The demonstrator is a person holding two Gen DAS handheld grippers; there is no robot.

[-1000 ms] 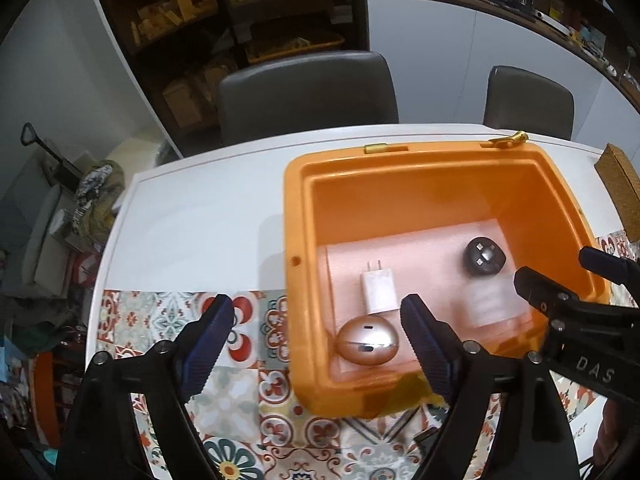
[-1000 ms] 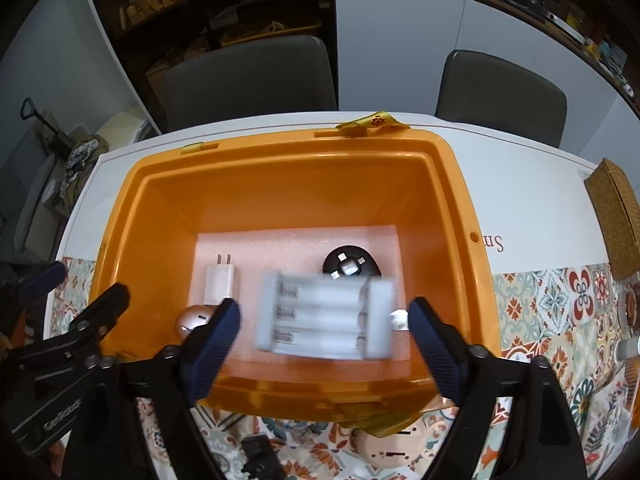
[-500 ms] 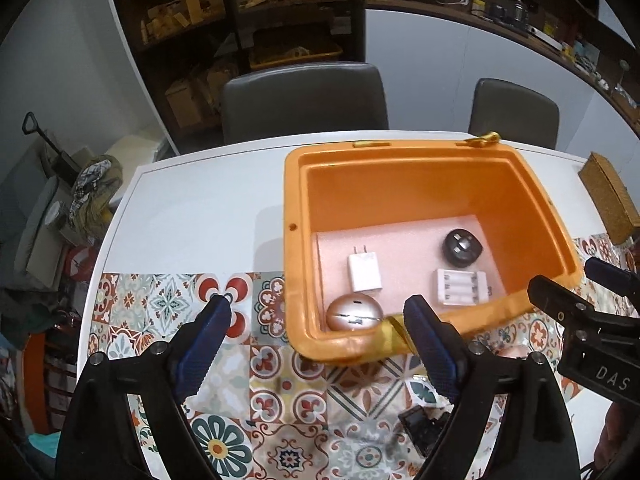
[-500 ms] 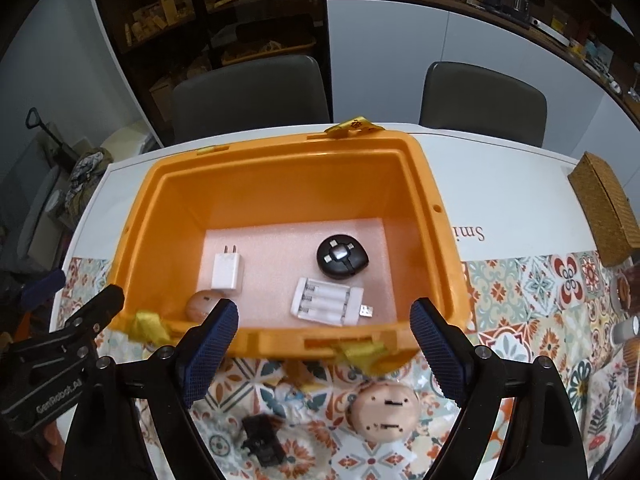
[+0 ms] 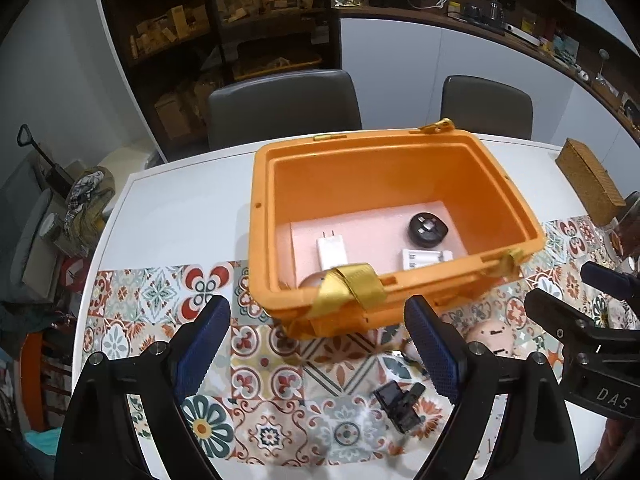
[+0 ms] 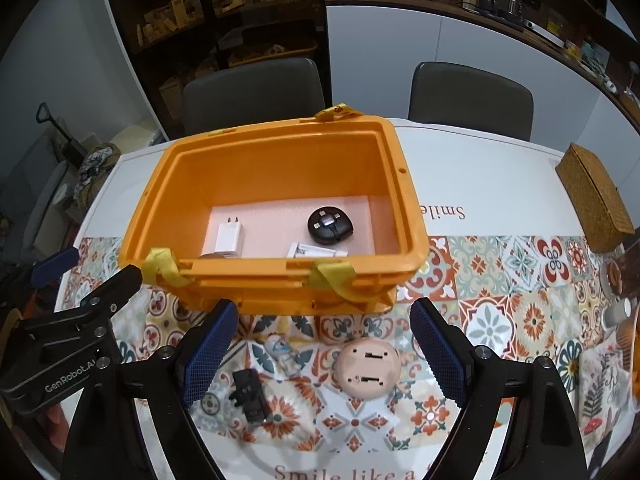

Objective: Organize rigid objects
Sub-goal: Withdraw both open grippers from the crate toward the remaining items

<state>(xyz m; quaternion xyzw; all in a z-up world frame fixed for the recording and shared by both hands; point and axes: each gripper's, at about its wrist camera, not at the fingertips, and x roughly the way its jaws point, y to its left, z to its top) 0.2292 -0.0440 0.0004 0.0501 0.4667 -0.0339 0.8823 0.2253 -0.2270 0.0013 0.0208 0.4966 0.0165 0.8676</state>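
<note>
four things already sit in the orange bin — pink disc, black clip and small figure wait on the counter; both my grippers gape, empty.

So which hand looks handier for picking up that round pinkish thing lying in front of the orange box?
Probably the right gripper: the round pinkish device lies between its open fingers, while it sits off to one side of the left gripper.
</note>
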